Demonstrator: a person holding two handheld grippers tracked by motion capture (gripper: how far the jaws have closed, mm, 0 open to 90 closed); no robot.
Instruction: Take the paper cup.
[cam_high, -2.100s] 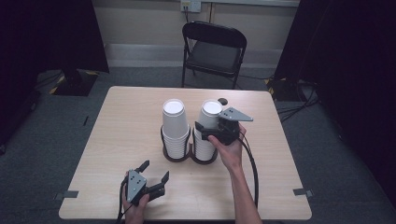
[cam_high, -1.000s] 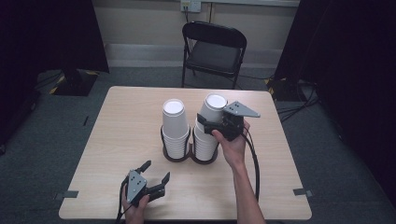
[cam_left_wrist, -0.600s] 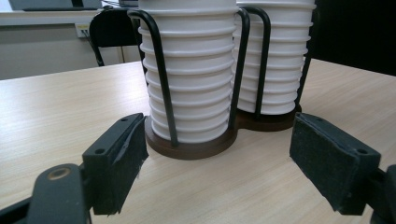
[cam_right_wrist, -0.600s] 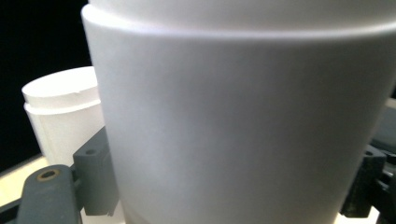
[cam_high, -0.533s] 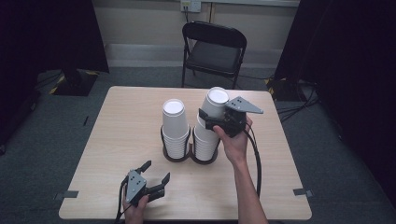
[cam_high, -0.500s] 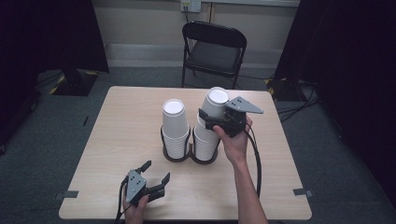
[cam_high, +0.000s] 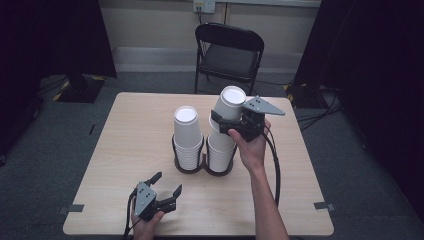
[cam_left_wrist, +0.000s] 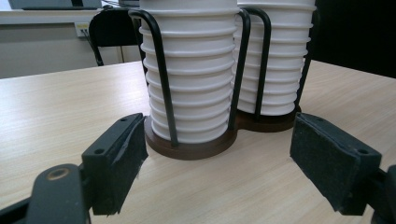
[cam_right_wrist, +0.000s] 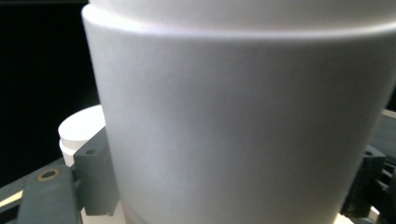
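Note:
Two stacks of upside-down white paper cups stand in a dark wire holder (cam_high: 202, 165) at the table's middle. My right gripper (cam_high: 226, 121) is shut on the top white cup (cam_high: 229, 104), lifted and tilted above the right stack (cam_high: 220, 150). That cup (cam_right_wrist: 233, 116) sits between the jaws in the right gripper view. The left stack (cam_high: 188, 135) stands untouched. My left gripper (cam_high: 165, 184) rests open near the table's front edge, facing the holder base (cam_left_wrist: 191, 148) and the stacks (cam_left_wrist: 196, 70), nothing between its pads (cam_left_wrist: 125, 154).
A black folding chair (cam_high: 227, 52) stands behind the wooden table (cam_high: 125, 135). The right gripper's cable (cam_high: 276, 165) runs back along the forearm. Dark curtains flank both sides. Bare tabletop lies left and right of the holder.
My right gripper has raised the top cup off the right stack, moving it up and tilting it. The left gripper has stayed still.

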